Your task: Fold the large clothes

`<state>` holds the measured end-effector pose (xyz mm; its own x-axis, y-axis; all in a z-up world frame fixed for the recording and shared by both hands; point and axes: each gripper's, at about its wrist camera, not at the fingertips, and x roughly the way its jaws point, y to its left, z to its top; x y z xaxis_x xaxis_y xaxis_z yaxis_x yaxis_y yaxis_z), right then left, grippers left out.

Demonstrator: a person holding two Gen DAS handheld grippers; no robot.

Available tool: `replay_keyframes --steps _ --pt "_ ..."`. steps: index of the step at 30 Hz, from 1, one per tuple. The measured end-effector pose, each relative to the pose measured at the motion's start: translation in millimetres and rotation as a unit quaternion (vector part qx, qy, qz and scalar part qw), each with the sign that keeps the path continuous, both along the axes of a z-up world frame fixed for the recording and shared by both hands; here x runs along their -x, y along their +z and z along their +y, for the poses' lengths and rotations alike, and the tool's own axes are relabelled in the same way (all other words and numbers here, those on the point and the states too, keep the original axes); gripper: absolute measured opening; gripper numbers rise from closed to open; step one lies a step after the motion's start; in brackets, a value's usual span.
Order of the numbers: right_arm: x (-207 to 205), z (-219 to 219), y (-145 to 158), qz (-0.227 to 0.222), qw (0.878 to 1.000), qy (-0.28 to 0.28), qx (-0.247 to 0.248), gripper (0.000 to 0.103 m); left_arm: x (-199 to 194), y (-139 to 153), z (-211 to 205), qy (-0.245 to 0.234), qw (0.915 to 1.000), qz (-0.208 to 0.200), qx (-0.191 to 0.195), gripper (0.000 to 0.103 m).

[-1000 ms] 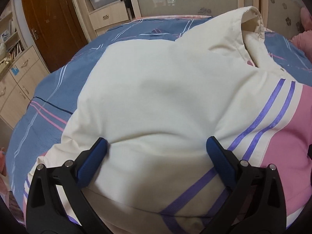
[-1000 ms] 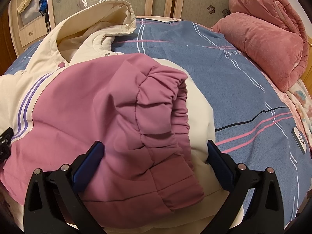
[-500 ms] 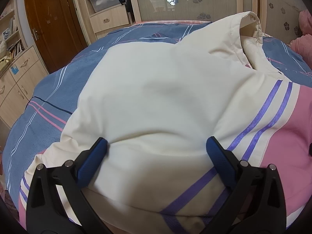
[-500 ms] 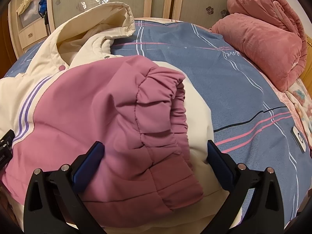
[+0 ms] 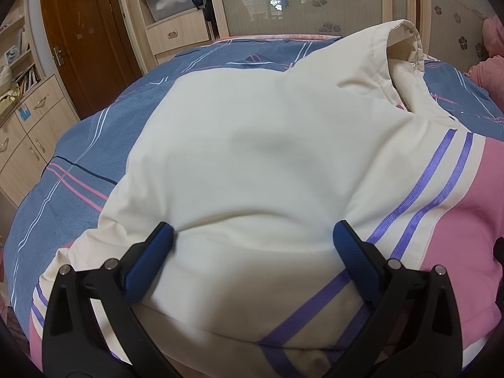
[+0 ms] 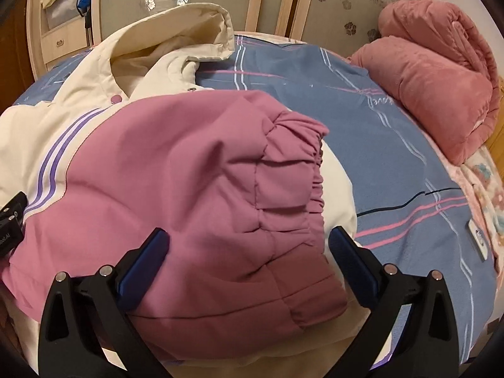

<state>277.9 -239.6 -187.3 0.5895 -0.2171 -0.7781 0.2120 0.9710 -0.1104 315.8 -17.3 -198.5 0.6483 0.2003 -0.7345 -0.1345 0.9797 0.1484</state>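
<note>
Left wrist: jacket (image 5: 252, 157) spans gap of spread left claw (image 5: 253, 236)

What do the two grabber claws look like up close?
Both look the same. The left gripper and the right gripper each have two black plastic arms shaped like long triangles with cut-out slots. Small round silver rivets sit on top of them. Each arm ends in a dark blue ribbed pad. No cables, sleeves or hands show.
</note>
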Motion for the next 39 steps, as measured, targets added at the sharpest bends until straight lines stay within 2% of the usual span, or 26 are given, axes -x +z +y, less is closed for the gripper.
replay_keyframes --steps 20,24,25,27,28,29,30,32,35,36,37,38,39 --pt "-2 1 1 -0.001 1.0 -0.001 0.002 0.102 1 -1 0 0.0 1.0 -0.001 0.0 0.101" --pt "11 -4 19 -0.061 0.998 -0.015 -0.018 0.102 0 -1 -1 0.0 1.0 0.001 0.0 0.101" --pt "13 -5 22 -0.071 0.997 -0.015 -0.024 0.102 -1 1 -1 0.001 1.0 0.005 0.0 0.101" --pt "8 -7 16 -0.05 0.998 -0.018 -0.022 0.102 0 16 2 0.019 0.9998 0.001 0.002 0.101" --pt "0 -7 2 -0.013 1.0 -0.015 -0.023 0.102 3 28 4 0.021 0.9996 -0.015 0.012 0.101" --pt "-5 -6 -6 0.004 1.0 -0.014 -0.019 0.102 8 46 6 0.008 0.9985 -0.044 0.03 0.101" --pt "-7 -4 -9 0.004 1.0 -0.014 -0.012 0.102 10 55 8 0.0 0.9978 -0.057 0.033 0.101" --pt "-7 0 -6 -0.001 1.0 -0.014 0.0 0.102 6 62 10 -0.006 0.9987 -0.049 0.009 0.101" --pt "-6 0 -7 -0.004 1.0 -0.013 0.0 0.102 -7 46 21 -0.008 0.9999 -0.009 -0.012 0.101" --pt "-5 2 -5 -0.004 1.0 -0.013 0.0 0.102 -15 28 28 -0.003 0.9997 0.024 -0.01 0.101" --pt "-5 3 -5 -0.005 1.0 -0.013 0.0 0.102 -19 9 37 -0.009 0.9988 0.044 0.02 0.101" --pt "-5 3 -5 -0.006 1.0 -0.012 0.001 0.102 -17 1 43 -0.009 0.9986 0.034 0.04 0.101" --pt "-3 3 -5 -0.007 1.0 -0.012 0.003 0.102 -12 -3 46 -0.011 0.9987 0.006 0.049 0.101"
